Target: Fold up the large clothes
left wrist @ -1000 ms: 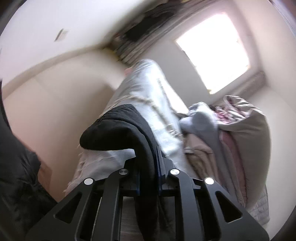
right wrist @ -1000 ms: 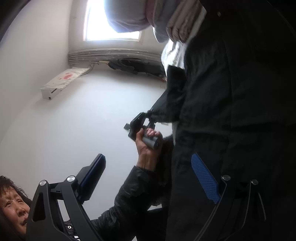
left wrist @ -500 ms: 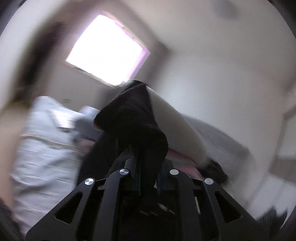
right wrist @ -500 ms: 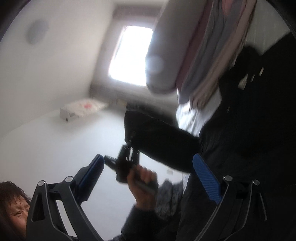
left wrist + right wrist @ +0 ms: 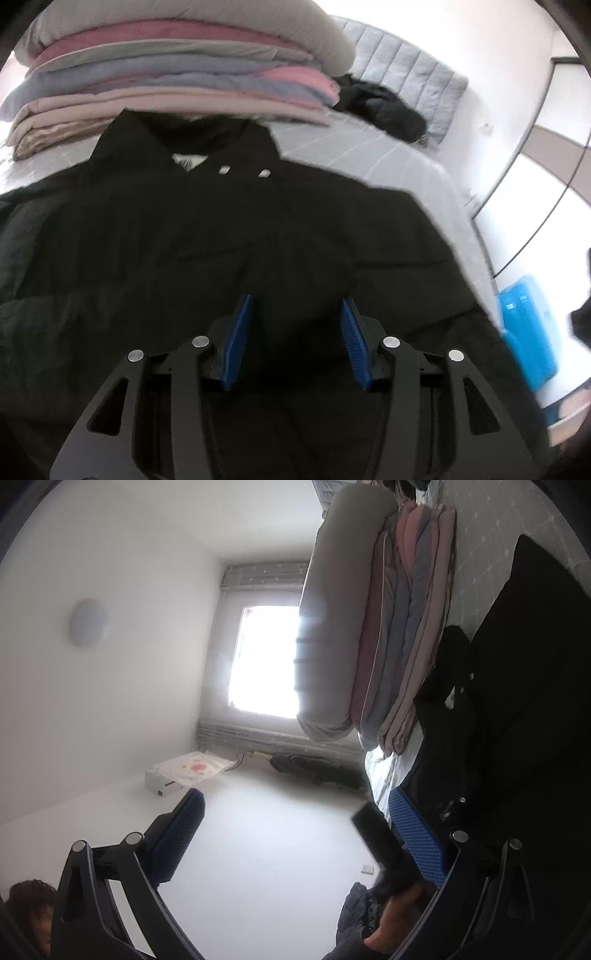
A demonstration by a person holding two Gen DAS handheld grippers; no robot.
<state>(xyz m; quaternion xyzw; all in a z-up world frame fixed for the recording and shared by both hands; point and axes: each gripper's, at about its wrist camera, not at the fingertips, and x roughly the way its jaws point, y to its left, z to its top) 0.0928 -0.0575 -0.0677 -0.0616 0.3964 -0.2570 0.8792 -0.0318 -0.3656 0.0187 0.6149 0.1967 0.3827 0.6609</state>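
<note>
We see our left gripper (image 5: pixel 295 341) and right gripper (image 5: pixel 295 840) alike: black angular frames with triangular cut-outs, round silver screws, ribbed blue pads (image 5: pixel 417 840); a dark quilted sleeve (image 5: pixel 354 919) covers one wrist.

Grey quilted bed (image 5: pixel 388 155), black coat (image 5: pixel 221 229) spread flat on it, stacked folded bedding (image 5: pixel 177 74) behind collar, dark garment (image 5: pixel 384 107) beside stack.

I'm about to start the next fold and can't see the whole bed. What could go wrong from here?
The black coat has its collar close against the stacked bedding, so folding upward may snag or topple it. The left gripper is opening with black fabric between its pads; cloth could cling and drag as it lifts.
</note>
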